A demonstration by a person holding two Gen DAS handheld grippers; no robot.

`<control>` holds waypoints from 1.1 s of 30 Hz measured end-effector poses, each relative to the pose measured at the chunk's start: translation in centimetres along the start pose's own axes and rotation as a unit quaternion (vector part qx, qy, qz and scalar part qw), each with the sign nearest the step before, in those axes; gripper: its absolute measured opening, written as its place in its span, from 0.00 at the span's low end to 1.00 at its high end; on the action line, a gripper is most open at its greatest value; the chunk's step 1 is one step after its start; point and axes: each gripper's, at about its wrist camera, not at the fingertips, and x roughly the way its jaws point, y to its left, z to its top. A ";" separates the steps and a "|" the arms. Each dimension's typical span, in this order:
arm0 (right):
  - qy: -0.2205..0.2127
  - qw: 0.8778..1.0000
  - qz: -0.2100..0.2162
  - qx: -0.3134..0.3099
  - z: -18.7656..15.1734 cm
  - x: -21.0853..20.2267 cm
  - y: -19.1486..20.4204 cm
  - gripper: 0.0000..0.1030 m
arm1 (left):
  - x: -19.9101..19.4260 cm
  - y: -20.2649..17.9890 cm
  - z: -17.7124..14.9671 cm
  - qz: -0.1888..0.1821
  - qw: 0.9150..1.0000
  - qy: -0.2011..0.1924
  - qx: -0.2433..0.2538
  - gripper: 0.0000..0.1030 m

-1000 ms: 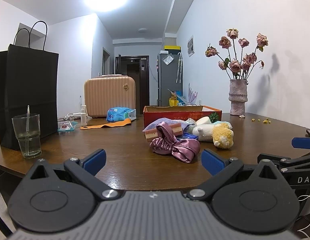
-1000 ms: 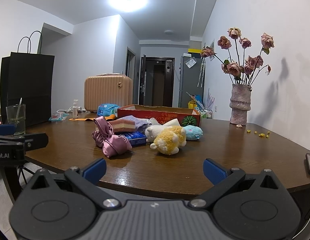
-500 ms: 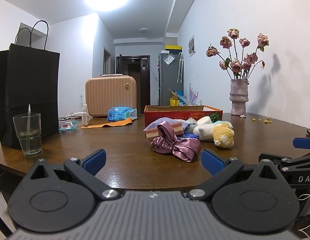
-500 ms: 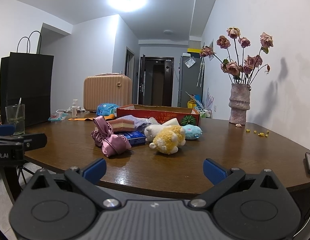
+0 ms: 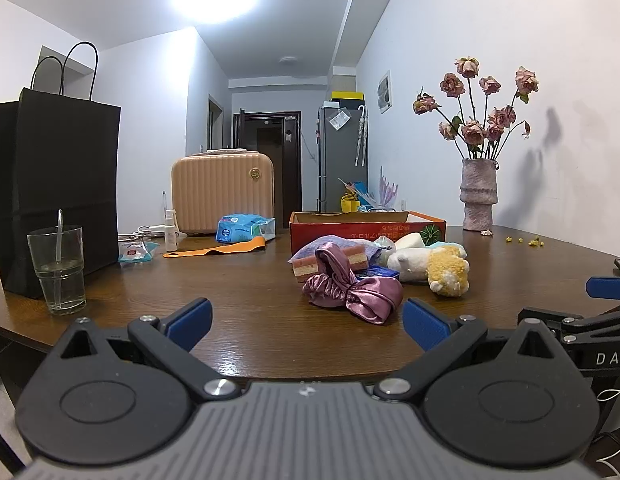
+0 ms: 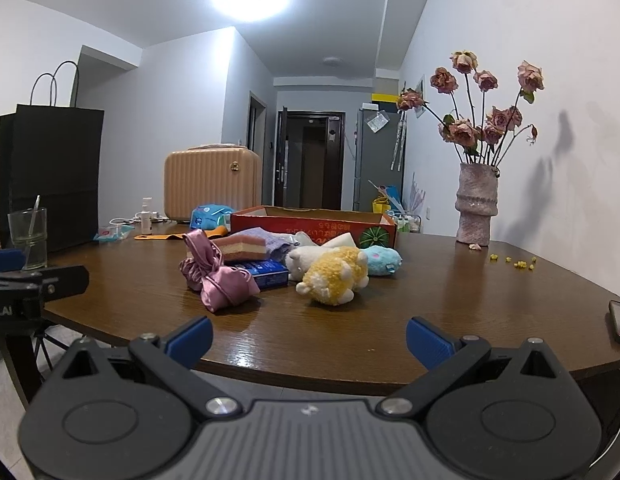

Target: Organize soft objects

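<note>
The left gripper (image 5: pixel 305 322) hangs just short of the near edge of the wooden table (image 5: pixel 237 292), its blue-padded fingers spread wide with nothing between them. From it, the pile of soft things lies at about one o'clock, well apart: nearest is a pink satin scrunchie (image 5: pixel 352 286), with a layered pink sponge (image 5: pixel 330 262) behind it and a yellow-and-white plush toy (image 5: pixel 448 274) at two o'clock. Behind the pile, at twelve to one o'clock, stands a red cardboard box (image 5: pixel 368 229).

The right gripper (image 6: pixel 310 340) is likewise released, fingers wide and empty, also held before the table's near edge. From it, the yellow-and-white plush toy (image 6: pixel 336 276) sits near twelve o'clock, the pink satin scrunchie (image 6: pixel 217 278) at eleven o'clock, and a light blue plush (image 6: pixel 384 261) just beside the yellow one, slightly toward one o'clock. A small blue packet (image 6: pixel 267 272) lies between scrunchie and plush.

Farther out in the left view, a glass (image 5: pixel 57 268) and black paper bag (image 5: pixel 53 184) stand at ten o'clock, a vase of dried roses (image 5: pixel 478 194) at two o'clock.
</note>
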 end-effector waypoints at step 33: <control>-0.001 1.000 0.002 -0.002 0.0 0.0 0.1 1.00 | -0.2 -0.2 0.0 0.000 1.000 0.001 0.001 1.00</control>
